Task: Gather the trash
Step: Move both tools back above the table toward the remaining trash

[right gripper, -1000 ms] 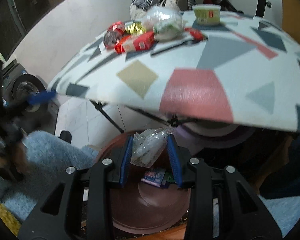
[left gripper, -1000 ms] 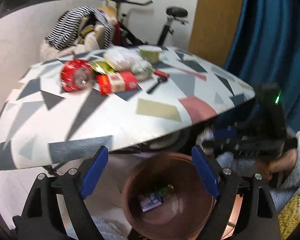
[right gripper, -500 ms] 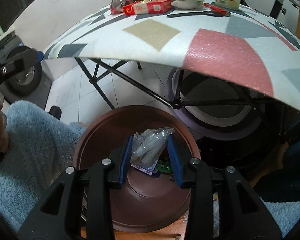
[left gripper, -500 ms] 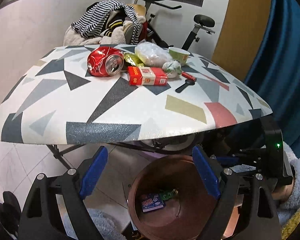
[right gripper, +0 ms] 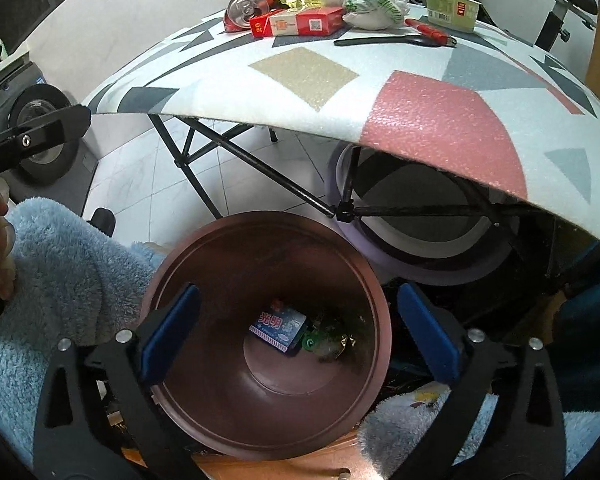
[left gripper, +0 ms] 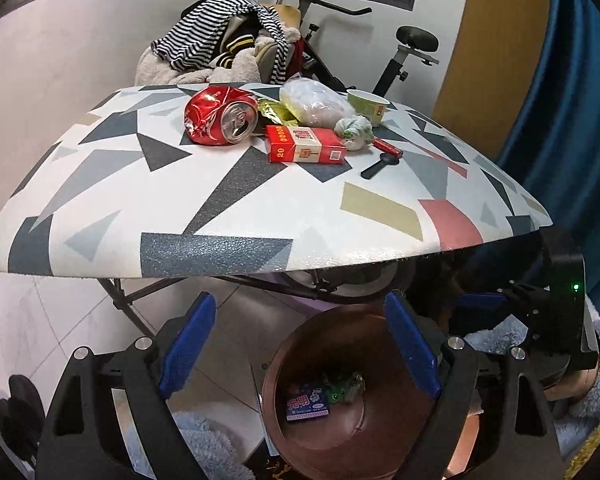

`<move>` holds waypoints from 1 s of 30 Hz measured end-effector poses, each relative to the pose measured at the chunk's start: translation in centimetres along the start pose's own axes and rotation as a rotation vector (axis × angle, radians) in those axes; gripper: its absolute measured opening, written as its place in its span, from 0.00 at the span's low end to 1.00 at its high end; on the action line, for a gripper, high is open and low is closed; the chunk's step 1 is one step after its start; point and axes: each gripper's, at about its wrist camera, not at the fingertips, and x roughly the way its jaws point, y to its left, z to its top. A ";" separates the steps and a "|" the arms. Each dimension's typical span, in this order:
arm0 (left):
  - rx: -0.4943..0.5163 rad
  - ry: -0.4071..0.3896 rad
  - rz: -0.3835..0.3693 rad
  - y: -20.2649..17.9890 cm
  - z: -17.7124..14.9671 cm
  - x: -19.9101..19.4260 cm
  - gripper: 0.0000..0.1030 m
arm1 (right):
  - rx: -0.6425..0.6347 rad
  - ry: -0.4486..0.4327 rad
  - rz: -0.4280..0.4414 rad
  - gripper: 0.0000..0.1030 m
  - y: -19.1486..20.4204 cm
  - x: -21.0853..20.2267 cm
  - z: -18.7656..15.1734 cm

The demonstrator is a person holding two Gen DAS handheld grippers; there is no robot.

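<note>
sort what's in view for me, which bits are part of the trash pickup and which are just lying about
Part of the job:
- brown bin
- crushed red can
- red carton
- gold wrapper
- clear plastic bag
- crumpled white-green wad
- green paper cup
- left gripper and right gripper, both open

Lying about:
- black spoon
- striped clothes
- exercise bike
- blue curtain

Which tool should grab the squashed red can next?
Probably the left tool: it is open, empty and faces the red can on the table. The right tool, also open, points down into the brown bin.
</note>
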 end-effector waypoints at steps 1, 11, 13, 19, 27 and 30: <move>-0.003 -0.002 0.001 0.1 0.0 -0.1 0.82 | 0.001 -0.003 -0.008 0.94 0.0 -0.1 0.0; -0.009 -0.004 0.010 0.4 0.1 -0.2 0.82 | 0.040 -0.098 -0.010 0.95 -1.4 -1.9 0.8; -0.012 -0.006 0.012 0.4 0.1 -0.3 0.82 | 0.051 -0.122 -0.016 0.95 -1.6 -2.3 0.8; -0.005 -0.014 0.019 0.3 0.2 -0.5 0.82 | 0.089 -0.151 -0.002 0.95 -2.8 -3.3 1.4; -0.040 -0.039 0.026 1.0 1.3 -0.9 0.83 | -0.001 -0.121 -0.012 0.95 -3.0 -4.0 3.2; -0.050 -0.044 0.022 1.4 2.1 -1.0 0.84 | -0.016 -0.115 -0.023 0.95 -3.3 -4.5 4.4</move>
